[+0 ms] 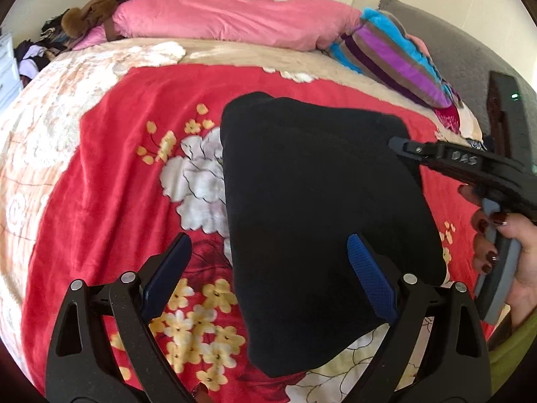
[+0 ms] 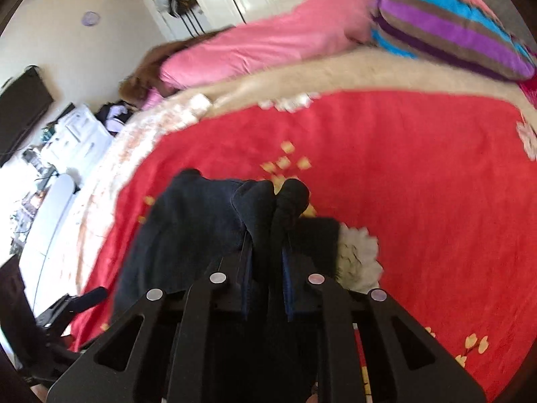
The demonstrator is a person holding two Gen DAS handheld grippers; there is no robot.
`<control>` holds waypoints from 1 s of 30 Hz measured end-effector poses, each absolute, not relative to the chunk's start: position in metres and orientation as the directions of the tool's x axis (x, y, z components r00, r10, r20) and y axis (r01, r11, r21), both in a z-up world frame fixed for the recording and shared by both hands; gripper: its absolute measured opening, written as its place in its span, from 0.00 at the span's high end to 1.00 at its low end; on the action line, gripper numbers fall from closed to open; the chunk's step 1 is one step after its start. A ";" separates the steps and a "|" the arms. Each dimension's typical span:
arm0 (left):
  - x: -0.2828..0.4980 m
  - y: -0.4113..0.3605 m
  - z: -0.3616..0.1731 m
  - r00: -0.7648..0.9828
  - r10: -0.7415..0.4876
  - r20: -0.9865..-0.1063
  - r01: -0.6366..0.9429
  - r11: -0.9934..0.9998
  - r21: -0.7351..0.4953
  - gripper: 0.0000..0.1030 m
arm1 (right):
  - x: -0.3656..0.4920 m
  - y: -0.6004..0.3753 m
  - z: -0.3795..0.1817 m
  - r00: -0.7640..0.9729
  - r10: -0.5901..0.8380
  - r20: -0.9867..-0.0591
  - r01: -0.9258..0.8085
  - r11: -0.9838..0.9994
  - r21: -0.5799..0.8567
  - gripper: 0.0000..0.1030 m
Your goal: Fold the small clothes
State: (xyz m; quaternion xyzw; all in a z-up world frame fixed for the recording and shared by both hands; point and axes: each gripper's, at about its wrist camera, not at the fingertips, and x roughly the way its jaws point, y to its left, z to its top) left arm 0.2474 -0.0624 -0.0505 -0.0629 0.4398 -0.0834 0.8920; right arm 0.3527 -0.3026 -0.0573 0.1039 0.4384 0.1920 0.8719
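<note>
Folding looks early: the soft black fleece garment (image 1: 319,208) lies mostly flat on the red floral bed blanket (image 1: 110,174), my right gripper (image 2: 266,235) has its fingers clamped on a bunched edge, my left gripper (image 1: 268,268) spread apart, holding nothing.

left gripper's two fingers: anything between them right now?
Left wrist view: the black garment and red floral blanket lie below the open left gripper; nothing is pinched.
</note>
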 end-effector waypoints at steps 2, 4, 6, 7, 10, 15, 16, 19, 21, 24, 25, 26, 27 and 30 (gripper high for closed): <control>0.248 -0.064 -0.056 0.588 -0.204 -0.783 0.094 0.978 -0.184 0.16 | 0.355 -0.299 -0.073 0.532 0.398 -0.748 -0.236 0.917 0.321 0.86; 0.248 -0.064 -0.061 0.577 -0.203 -0.791 0.094 0.979 -0.183 0.16 | 0.354 -0.292 -0.083 0.540 0.357 -0.762 -0.237 0.933 0.269 0.84; 0.248 -0.063 -0.064 0.573 -0.208 -0.793 0.090 0.978 -0.191 0.16 | 0.352 -0.288 -0.085 0.554 0.336 -0.762 -0.243 0.940 0.237 0.83; 0.248 -0.062 -0.065 0.572 -0.207 -0.794 0.089 0.978 -0.191 0.15 | 0.351 -0.287 -0.083 0.561 0.325 -0.761 -0.244 0.944 0.224 0.81; 0.248 -0.061 -0.066 0.571 -0.203 -0.795 0.086 0.978 -0.187 0.15 | 0.342 -0.292 -0.073 0.588 0.299 -0.751 -0.225 0.953 0.203 0.71; 0.248 -0.059 -0.065 0.574 -0.201 -0.794 0.081 0.978 -0.190 0.15 | 0.312 -0.315 -0.056 0.619 0.335 -0.711 -0.195 0.942 0.274 0.60; 0.247 -0.058 -0.065 0.574 -0.202 -0.794 0.079 0.978 -0.191 0.15 | 0.302 -0.319 -0.053 0.614 0.357 -0.704 -0.203 0.933 0.297 0.59; 0.246 -0.056 -0.062 0.578 -0.195 -0.793 0.078 0.980 -0.184 0.15 | 0.276 -0.329 -0.051 0.585 0.412 -0.699 -0.220 0.910 0.352 0.59; 0.245 -0.055 -0.063 0.577 -0.193 -0.794 0.076 0.980 -0.183 0.15 | 0.262 -0.333 -0.048 0.571 0.444 -0.691 -0.231 0.894 0.384 0.59; 0.244 -0.053 -0.064 0.574 -0.193 -0.796 0.070 0.980 -0.187 0.15 | 0.245 -0.333 -0.044 0.542 0.517 -0.663 -0.266 0.854 0.448 0.58; 0.244 -0.053 -0.064 0.574 -0.191 -0.796 0.069 0.980 -0.185 0.15 | 0.243 -0.330 -0.043 0.537 0.526 -0.660 -0.272 0.848 0.454 0.58; 0.243 -0.053 -0.065 0.572 -0.189 -0.798 0.068 0.981 -0.183 0.15 | 0.243 -0.326 -0.044 0.528 0.534 -0.660 -0.281 0.844 0.457 0.58; 0.243 -0.053 -0.065 0.571 -0.189 -0.799 0.068 0.981 -0.183 0.15 | 0.243 -0.322 -0.046 0.518 0.536 -0.666 -0.288 0.843 0.454 0.58; 0.243 -0.054 -0.065 0.570 -0.186 -0.800 0.068 0.981 -0.179 0.15 | 0.244 -0.307 -0.059 0.481 0.538 -0.692 -0.299 0.843 0.448 0.58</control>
